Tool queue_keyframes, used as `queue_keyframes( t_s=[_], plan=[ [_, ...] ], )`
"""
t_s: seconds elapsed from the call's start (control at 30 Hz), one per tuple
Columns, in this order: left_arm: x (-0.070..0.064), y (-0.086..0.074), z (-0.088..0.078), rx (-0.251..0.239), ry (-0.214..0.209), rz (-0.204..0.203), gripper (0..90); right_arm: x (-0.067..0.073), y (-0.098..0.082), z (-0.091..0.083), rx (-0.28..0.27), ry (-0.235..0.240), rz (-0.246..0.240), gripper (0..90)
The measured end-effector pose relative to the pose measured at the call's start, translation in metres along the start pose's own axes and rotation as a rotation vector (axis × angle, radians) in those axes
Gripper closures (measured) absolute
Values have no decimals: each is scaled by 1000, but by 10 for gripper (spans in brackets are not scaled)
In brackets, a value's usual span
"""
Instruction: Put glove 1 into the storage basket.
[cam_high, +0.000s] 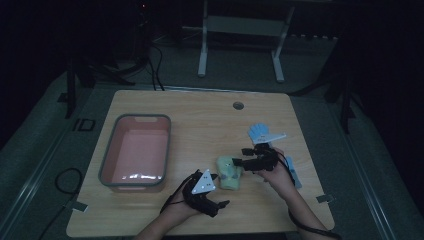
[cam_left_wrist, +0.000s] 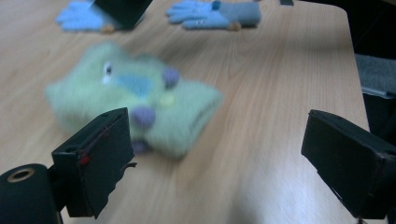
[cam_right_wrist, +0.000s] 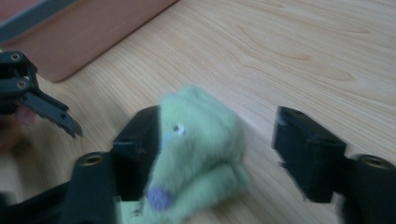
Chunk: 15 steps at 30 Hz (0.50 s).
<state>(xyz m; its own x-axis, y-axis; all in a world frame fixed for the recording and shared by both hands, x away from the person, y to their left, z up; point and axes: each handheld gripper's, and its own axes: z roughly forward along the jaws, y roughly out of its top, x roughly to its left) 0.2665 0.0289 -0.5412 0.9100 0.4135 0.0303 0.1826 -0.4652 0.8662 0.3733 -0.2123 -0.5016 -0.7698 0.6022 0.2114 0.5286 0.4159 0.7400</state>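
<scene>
I see the fuzzy green glove (cam_right_wrist: 196, 154) lying between my right gripper (cam_right_wrist: 217, 154) jaws — apart, not pinching; left gripper (cam_left_wrist: 219, 163) gapes wide.

Left gripper (cam_high: 223, 203): black, angular body at lower centre of the high view, with a pale grey three-cornered plate on top carrying small dark dots.
Left jaws: two blocky black pads low in the left gripper view, with a hint of red at one pad's edge; a black cylinder with a brass-coloured ring sits at lower left.
Right gripper (cam_high: 239, 162): black linkage body right of centre in the high view, with a pale plate on its top.
Right jaws: black blocks with small round screw holes, low in the right gripper view.
Cables: thin, black, trailing from each gripper toward the bottom edge.
Forearms: bare, no sleeves visible.
</scene>
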Motion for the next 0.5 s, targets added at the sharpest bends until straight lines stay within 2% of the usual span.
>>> queue_keyframes(
  t_s=[0.07, 0.13, 0.2, 0.27, 0.37, 0.43, 0.5],
  plan=[
    [1, 5, 7, 15, -6, 43, 133, -1, 4, 7, 16, 2, -12, 358],
    [3, 9, 16, 60, -10, 94, 153, -3, 7, 15, 28, 16, -6, 360],
    [6, 9, 24, 76, -24, 113, 206, -5, 8, 21, 41, 30, -1, 358],
    [7, 9, 31, 94, -34, 128, 218, -8, 8, 28, 61, 55, 6, 343],
    [8, 8, 40, 131, -12, 176, 248, -12, 5, 39, 100, 74, 13, 329],
    [10, 9, 43, 150, -18, 199, 289, -14, 2, 45, 127, 59, 16, 327],
    [12, 10, 44, 157, -15, 216, 328, -17, -2, 48, 145, 71, 29, 325]
  ],
)
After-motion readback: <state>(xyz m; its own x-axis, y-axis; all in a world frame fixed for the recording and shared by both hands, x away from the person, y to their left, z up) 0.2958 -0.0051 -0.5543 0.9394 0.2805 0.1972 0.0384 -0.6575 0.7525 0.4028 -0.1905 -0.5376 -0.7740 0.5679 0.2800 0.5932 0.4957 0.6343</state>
